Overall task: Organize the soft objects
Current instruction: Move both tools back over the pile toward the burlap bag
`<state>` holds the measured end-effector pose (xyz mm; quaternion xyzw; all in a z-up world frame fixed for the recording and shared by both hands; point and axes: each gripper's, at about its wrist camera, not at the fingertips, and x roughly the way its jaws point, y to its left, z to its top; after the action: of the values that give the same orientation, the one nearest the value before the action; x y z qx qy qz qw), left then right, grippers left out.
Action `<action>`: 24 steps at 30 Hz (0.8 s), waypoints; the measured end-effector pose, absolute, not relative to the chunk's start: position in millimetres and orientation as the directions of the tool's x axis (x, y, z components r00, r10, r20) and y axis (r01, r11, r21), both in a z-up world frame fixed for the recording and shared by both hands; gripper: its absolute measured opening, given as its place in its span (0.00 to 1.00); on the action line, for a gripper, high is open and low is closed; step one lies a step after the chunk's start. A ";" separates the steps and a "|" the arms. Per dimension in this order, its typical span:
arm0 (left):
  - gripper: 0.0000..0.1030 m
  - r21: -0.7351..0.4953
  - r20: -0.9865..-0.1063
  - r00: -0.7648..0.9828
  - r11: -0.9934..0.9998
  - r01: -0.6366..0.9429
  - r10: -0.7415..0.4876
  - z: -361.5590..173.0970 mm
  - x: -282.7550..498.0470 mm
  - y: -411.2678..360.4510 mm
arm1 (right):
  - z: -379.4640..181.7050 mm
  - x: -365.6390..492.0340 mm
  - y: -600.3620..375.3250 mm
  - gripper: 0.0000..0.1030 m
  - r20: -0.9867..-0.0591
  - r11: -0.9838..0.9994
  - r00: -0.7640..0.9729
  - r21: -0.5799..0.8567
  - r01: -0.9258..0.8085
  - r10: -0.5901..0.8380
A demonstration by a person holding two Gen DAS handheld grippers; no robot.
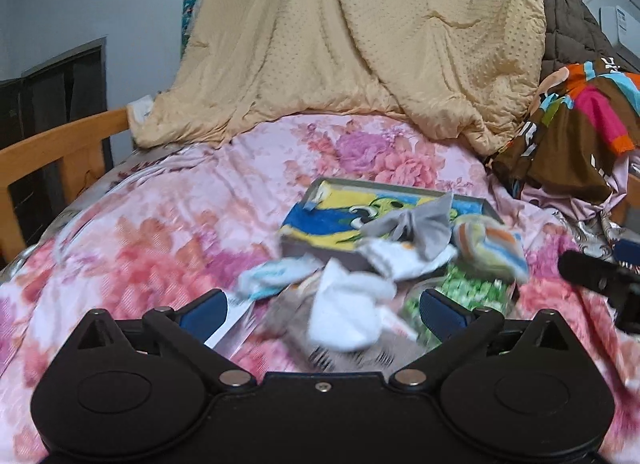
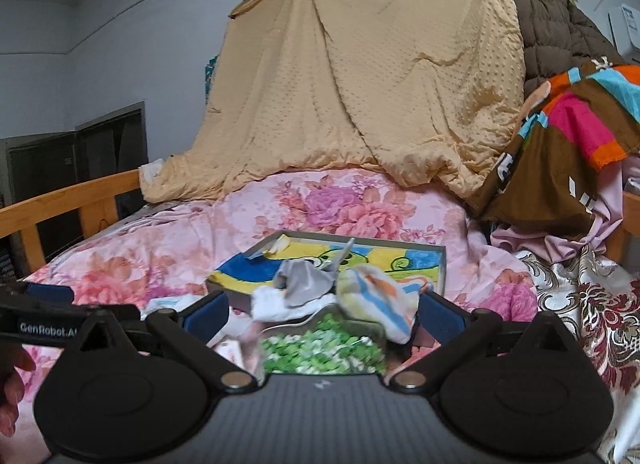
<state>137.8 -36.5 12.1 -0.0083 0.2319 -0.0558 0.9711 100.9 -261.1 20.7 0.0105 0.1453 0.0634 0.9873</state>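
Left wrist view, near to far: the left gripper has its jaws wide apart w/ nothing held. A white sock lies right in the gap, not pinched, on top of a grey cloth. It is blurry, so I can't tell its exact shape, but its long way seems to run from low to up-left. Just past it sits a light blue sock, a bit left. Next comes the box w/ a blue & yellow cartoon towel inside. A grey sock & a striped sock hang over its near right edge. The right gripper's tip shows at the far right.

Right wrist view: the right gripper is wide too, holding nothing. A green & white cloth lies just in front of it. The grey & striped socks sit between its 2 fingers but further out.

My guess: the white sock is straight ahead of the left claw & closest to it, so that hand should grab it. Behind all lies the pink flower sheet, then the tan blanket.
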 end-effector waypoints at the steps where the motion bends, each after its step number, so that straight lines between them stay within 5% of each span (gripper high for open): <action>1: 0.99 -0.047 -0.452 0.885 0.994 0.101 -0.112 10.0 131.8 -31.7 | 20.8 95.9 -257.4 1.00 -0.282 0.992 0.951 0.034 -0.124 0.129; 14: 0.99 -0.072 -0.464 0.881 0.995 0.065 -0.091 -12.6 88.2 3.7 | 15.9 61.3 -234.5 1.00 -0.274 0.992 0.954 0.004 -0.128 0.124; 24: 0.99 0.027 -0.602 0.789 0.984 0.174 -0.123 -7.2 97.6 10.4 | 3.8 62.8 -219.2 1.00 -0.319 0.985 0.937 -0.049 -0.168 0.144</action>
<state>97.6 10.4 -7.2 0.0406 0.3154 -0.0787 0.9448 62.8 -219.2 3.8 -0.0377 0.1593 0.0793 0.9833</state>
